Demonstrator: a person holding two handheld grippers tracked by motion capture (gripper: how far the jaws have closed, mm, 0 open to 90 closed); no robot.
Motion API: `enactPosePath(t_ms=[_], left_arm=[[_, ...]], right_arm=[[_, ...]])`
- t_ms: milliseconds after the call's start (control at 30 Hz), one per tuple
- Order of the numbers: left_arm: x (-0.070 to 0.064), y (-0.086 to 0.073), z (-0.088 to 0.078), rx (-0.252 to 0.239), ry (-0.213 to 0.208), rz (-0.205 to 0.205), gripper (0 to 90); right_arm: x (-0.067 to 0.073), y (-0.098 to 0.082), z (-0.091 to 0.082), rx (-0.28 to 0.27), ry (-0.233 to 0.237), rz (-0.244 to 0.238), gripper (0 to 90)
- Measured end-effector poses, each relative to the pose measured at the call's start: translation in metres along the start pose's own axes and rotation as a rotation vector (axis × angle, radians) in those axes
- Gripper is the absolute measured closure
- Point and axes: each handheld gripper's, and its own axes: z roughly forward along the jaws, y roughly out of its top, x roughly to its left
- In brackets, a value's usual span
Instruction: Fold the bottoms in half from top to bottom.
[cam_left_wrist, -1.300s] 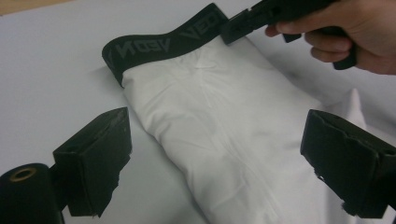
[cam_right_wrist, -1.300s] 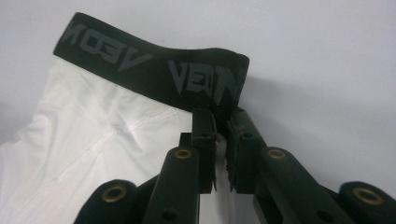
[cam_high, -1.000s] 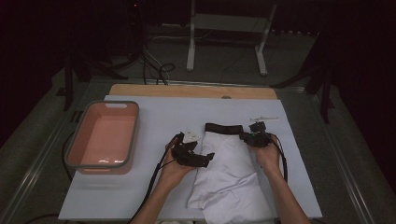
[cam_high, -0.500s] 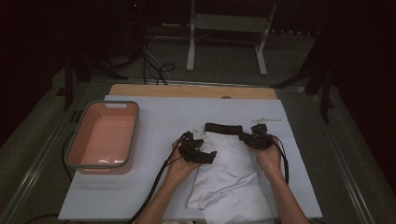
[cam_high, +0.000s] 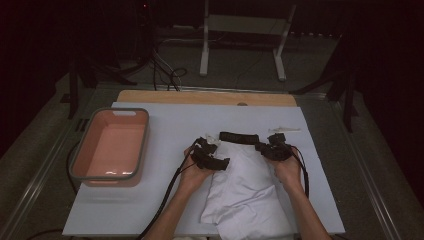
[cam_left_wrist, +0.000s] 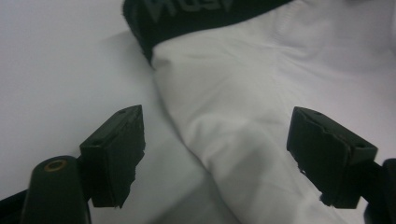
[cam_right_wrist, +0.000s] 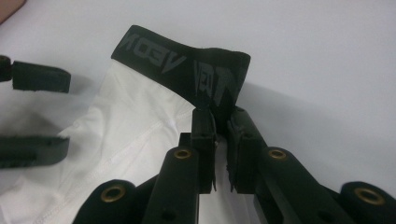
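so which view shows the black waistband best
The right gripper view: the black waistband runs across it close up, lettering visible, its end pinched in the right gripper. The left gripper view catches a cropped stretch at the top edge. The high view shows it whole but small, between the two grippers.

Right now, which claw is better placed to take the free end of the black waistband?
Left. The right claw is already shut on its end of the black waistband. The left claw is open and its jaws have just been closing a little; they straddle the white fabric just below the band's free end.
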Motion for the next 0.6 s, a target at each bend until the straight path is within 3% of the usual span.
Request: enactPosePath(t_ms=[167, 200, 400, 500, 533, 567, 600], left_arm=[[0.004, 0.0, 0.002, 0.011, -0.001, -0.011, 27.8], [0.007, 0.0, 0.005, 0.019, -0.014, -0.021, 33.5], [0.007, -0.001, 0.012, 0.025, -0.037, -0.036, 45.6], [0.004, 0.0, 0.014, 0.036, -0.071, -0.037, 59.4], [0.004, 0.0, 0.014, 0.036, -0.071, -0.037, 68.3], [0.004, 0.0, 0.014, 0.036, -0.071, -0.037, 68.3], [-0.002, 0.002, 0.016, 0.051, -0.094, -0.017, 84.4]], right_arm=[[0.001, 0.0, 0.0, 0.001, -0.022, -0.017, 82.8], [0.002, 0.0, 0.0, 0.0, -0.017, -0.027, 82.7], [0.002, 0.001, -0.001, -0.001, -0.021, -0.038, 82.7], [0.001, 0.002, -0.002, -0.004, -0.022, -0.037, 82.8], [0.001, 0.002, -0.002, -0.004, -0.022, -0.037, 82.8], [0.001, 0.002, -0.003, -0.007, -0.023, -0.036, 82.8], [0.002, 0.002, -0.003, -0.01, -0.023, -0.047, 83.0]])
